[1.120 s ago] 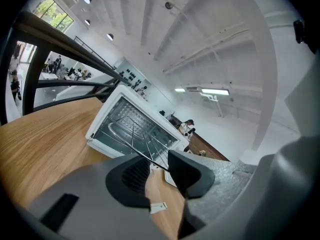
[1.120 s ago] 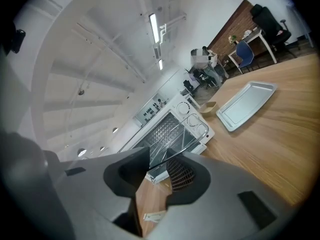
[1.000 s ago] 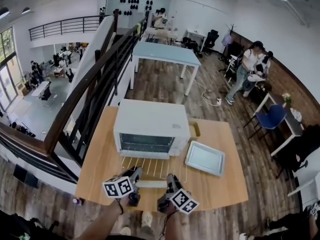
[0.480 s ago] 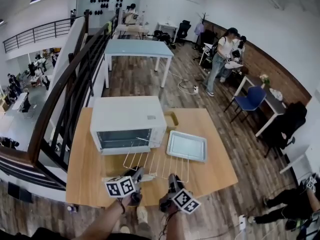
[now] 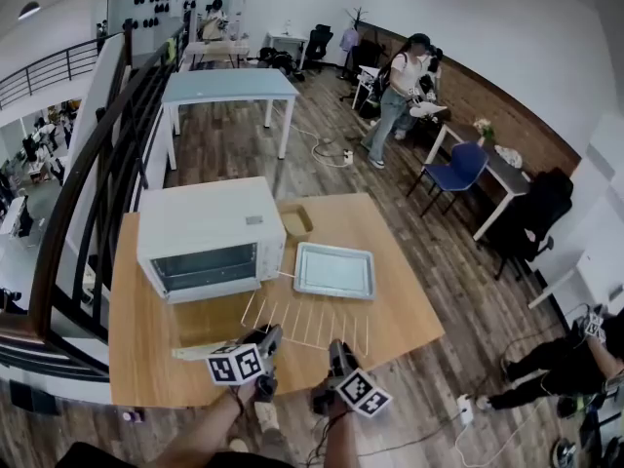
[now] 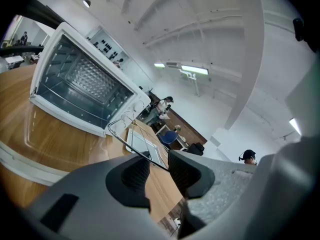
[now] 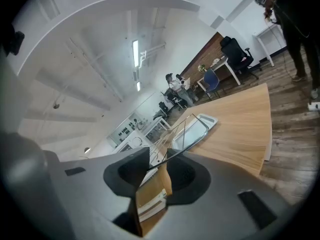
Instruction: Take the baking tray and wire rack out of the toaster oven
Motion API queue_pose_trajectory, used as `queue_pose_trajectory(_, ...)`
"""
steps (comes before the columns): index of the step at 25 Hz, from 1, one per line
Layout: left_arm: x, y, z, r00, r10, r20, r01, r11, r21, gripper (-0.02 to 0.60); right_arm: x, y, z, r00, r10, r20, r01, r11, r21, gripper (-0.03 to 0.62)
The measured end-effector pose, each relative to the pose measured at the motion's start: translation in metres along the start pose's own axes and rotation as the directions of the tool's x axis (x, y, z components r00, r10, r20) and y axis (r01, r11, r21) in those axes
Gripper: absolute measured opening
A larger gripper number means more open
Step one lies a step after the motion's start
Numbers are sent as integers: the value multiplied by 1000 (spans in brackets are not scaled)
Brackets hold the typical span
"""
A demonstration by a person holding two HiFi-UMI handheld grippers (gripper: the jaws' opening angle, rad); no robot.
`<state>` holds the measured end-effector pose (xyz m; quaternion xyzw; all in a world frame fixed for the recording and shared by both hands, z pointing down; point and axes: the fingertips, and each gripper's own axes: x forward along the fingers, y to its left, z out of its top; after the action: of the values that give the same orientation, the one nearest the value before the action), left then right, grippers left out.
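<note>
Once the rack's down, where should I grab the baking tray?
Probably its right short rim, coming from the right: the baking tray lies flat with a raised lip, the toaster oven crowds its left and the wire rack fronts its near edge.

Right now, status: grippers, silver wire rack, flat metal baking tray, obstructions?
Left gripper, right gripper: shut on near edge of silver wire rack. Rack clear of white toaster oven. Metal baking tray on wooden table beside it. Nothing blocking.

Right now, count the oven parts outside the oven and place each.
2. The tray lies on the table right of the oven; the rack, nearer, is held by left gripper and right gripper.
</note>
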<state>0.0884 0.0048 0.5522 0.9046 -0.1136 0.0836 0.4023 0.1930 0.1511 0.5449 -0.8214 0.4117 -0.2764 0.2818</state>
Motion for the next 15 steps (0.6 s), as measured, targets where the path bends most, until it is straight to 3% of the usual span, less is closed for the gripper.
queue_pose_trajectory(15,71,-10,-56,992,-31,-120,29,999,-21,115,-1,-80,19,994,-107,12,107,994,31,104)
